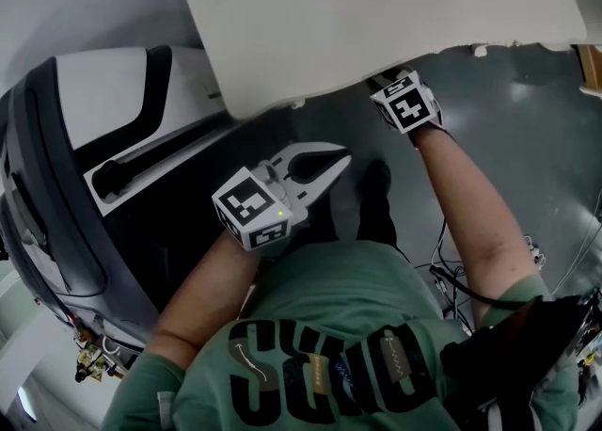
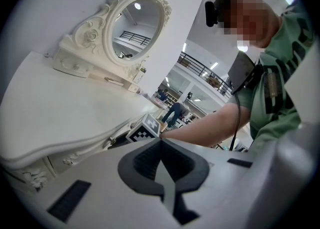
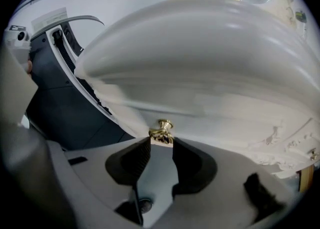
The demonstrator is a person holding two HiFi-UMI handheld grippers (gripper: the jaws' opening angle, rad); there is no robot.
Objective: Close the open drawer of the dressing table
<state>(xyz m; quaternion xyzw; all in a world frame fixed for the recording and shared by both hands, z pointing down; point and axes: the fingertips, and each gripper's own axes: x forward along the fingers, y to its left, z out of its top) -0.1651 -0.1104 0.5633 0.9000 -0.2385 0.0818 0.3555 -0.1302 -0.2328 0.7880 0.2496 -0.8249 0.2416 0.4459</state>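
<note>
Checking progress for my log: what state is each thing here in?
Right gripper: jaws apart around knob; grip unclear.
Drawer: looks pushed in, not certain.
Left gripper: shut, empty.
Mirror: upright.

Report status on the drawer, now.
Left gripper shut, empty. Right gripper open, tips flanking gold knob. Drawer: open or shut unclear. Nothing in the way.

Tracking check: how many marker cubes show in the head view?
2. One cube sits mid-frame, above the green shirt; the other cube is at the front edge of the dressing table. Neither is hidden.
</note>
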